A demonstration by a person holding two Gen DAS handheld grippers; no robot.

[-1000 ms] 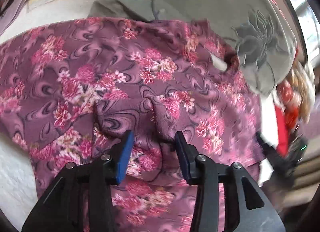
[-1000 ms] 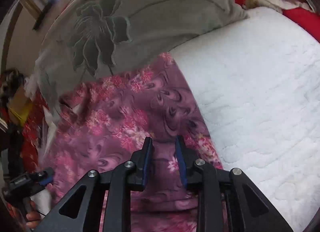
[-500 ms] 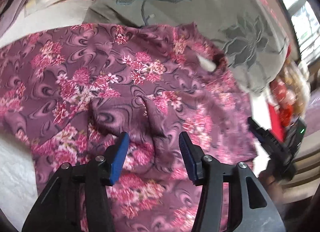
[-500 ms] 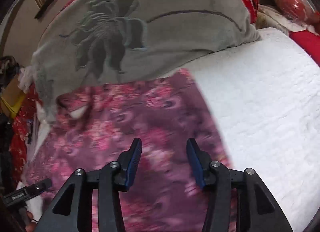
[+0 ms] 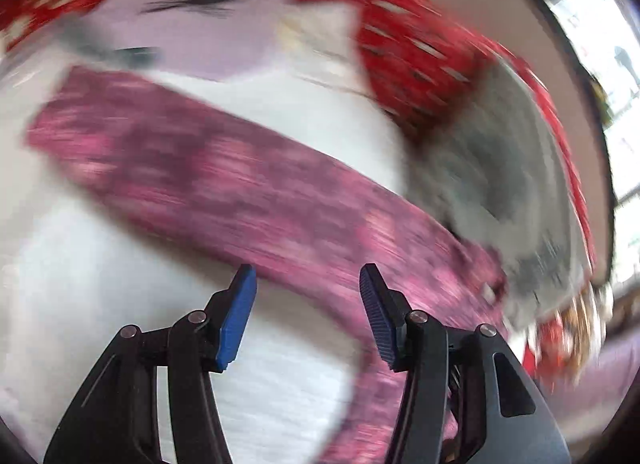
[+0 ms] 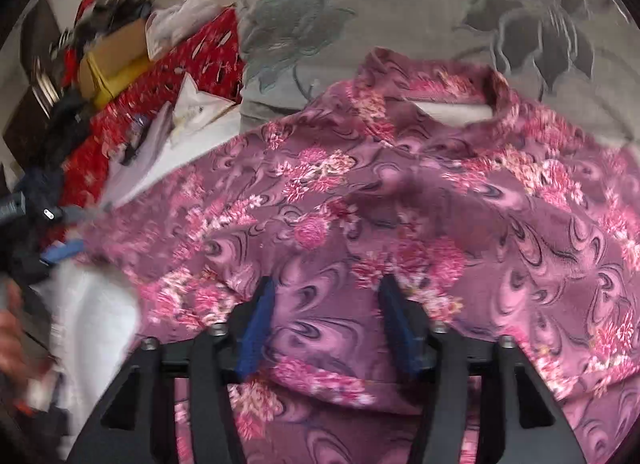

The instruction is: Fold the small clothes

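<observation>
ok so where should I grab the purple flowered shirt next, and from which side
Probably the loose left edge of the shirt, where it ends on the white bedspread. Come from the left, fingers low along the bedspread, since that edge lies free and flat there. The collar end rests against the grey blanket, so it is harder to get under. The right gripper is opening, with nothing pinched.

Mauve blouse (image 6: 400, 199) — pink florals; grey pillow (image 6: 400, 3).

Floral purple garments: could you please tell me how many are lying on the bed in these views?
1: the floral purple garment lies spread on the white bedcover, under the right gripper. Others may be hidden.
</observation>
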